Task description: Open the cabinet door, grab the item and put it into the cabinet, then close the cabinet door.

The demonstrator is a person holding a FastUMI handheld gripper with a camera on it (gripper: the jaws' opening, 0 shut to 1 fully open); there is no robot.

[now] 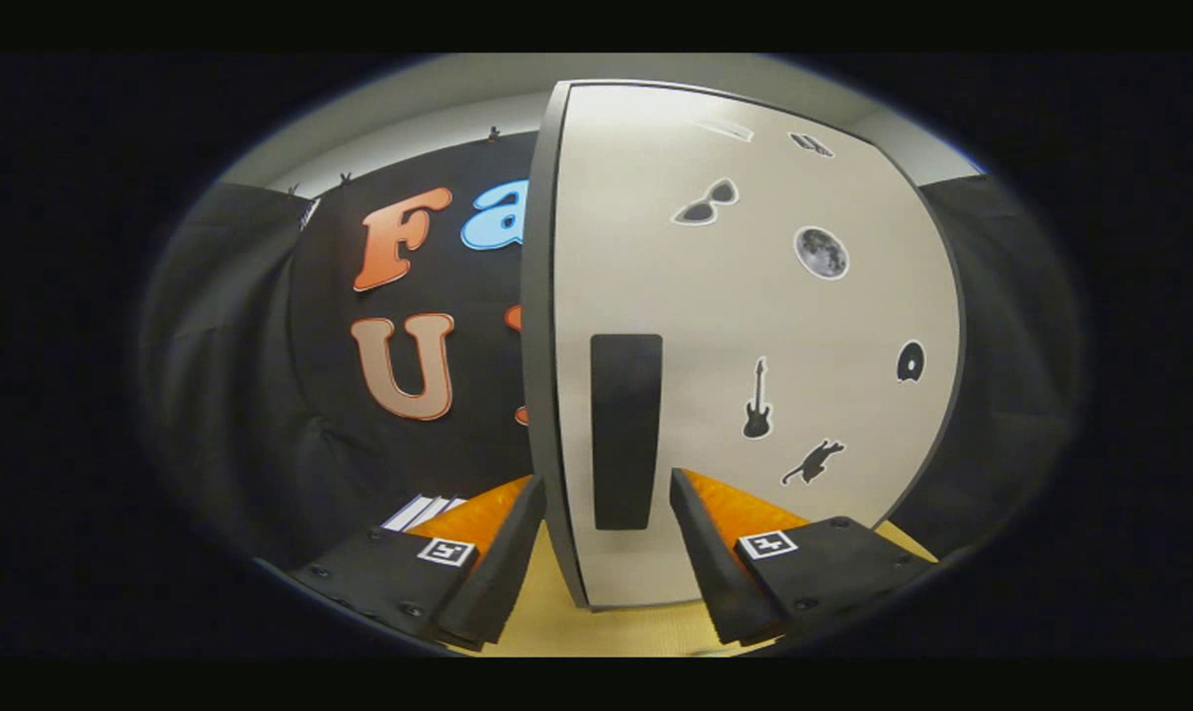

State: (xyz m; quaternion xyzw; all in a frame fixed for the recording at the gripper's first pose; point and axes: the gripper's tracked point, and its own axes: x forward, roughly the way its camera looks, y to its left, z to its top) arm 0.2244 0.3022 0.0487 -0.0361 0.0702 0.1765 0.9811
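A white cabinet door (814, 326) with several small dark stickers stands upright straight ahead, very close. Its dark left edge (539, 326) faces me. A tall black handle (626, 425) sits on the door near that edge. My gripper (604, 484) is open, and its fingers straddle the door's edge and the handle. The left finger (503, 553) lies just outside the door's edge. The right finger (705, 553) is in front of the door face, a small gap to the right of the handle. The item is out of sight.
A yellowish tabletop (547, 632) lies under the fingers and the foot of the door. A white striped object (421, 512) lies on it beyond the left finger. Black cloth walls (261, 395) close the booth to the left and right.
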